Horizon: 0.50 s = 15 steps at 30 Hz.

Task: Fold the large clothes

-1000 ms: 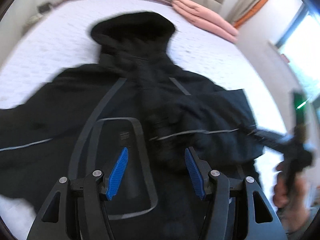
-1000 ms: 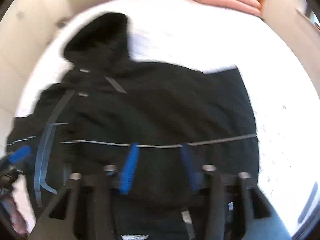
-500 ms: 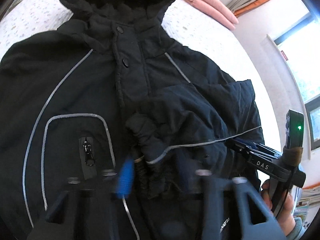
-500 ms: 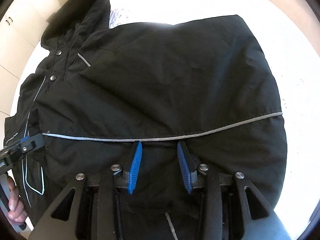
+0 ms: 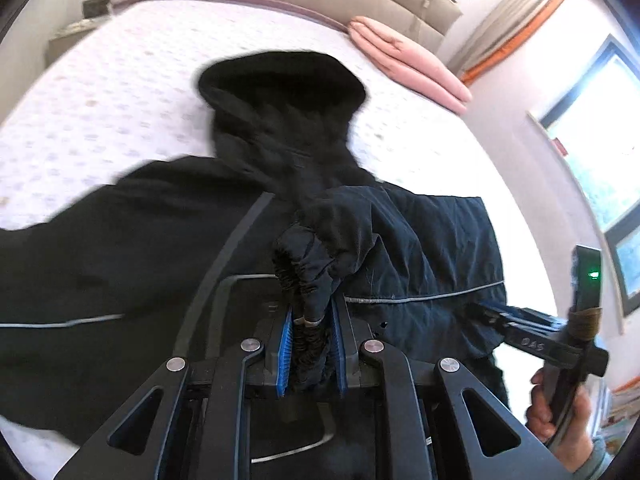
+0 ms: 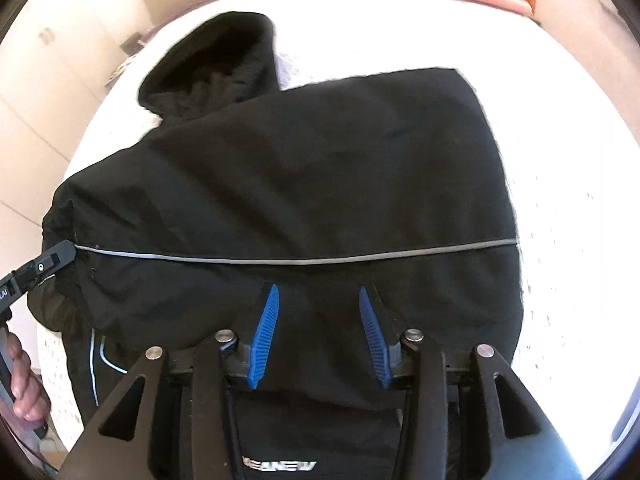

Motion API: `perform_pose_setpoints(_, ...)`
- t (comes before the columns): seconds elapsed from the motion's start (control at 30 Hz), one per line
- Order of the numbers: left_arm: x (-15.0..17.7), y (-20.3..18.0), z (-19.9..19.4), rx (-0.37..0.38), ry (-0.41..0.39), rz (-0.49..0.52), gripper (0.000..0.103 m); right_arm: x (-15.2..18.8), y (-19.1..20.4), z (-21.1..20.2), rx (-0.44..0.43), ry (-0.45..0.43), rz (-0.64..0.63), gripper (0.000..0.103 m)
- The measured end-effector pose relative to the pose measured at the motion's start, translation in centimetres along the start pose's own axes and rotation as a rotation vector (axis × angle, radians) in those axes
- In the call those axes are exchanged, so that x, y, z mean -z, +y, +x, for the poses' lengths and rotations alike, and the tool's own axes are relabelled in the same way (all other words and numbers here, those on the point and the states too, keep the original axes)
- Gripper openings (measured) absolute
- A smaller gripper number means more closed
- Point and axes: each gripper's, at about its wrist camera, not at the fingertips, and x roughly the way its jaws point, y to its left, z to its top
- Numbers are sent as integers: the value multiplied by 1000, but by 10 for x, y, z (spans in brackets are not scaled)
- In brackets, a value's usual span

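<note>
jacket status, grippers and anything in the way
Left gripper closing on sleeve cuff. Right gripper opening, empty, over jacket. Nothing in the way.

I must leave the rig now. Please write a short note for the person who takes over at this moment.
Left gripper: fingers closing on the elastic sleeve cuff of the black hooded jacket.
Right gripper: opening, above the jacket, nothing between its fingers.
Jacket: on the white patterned bed, hood away from you.
Done: one sleeve folded across the front.
Left: other sleeve, then the body.
</note>
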Motion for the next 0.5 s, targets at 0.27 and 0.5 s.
perform_pose_setpoints(0.27, 10, 64, -22, -118, -4, -50, 18, 3, 43, 9, 17, 4, -81, 46)
perform_pose_setpoints(0.5, 25, 90, 0, -242, 68, -65, 30, 0, 59, 38, 43, 22, -92, 47)
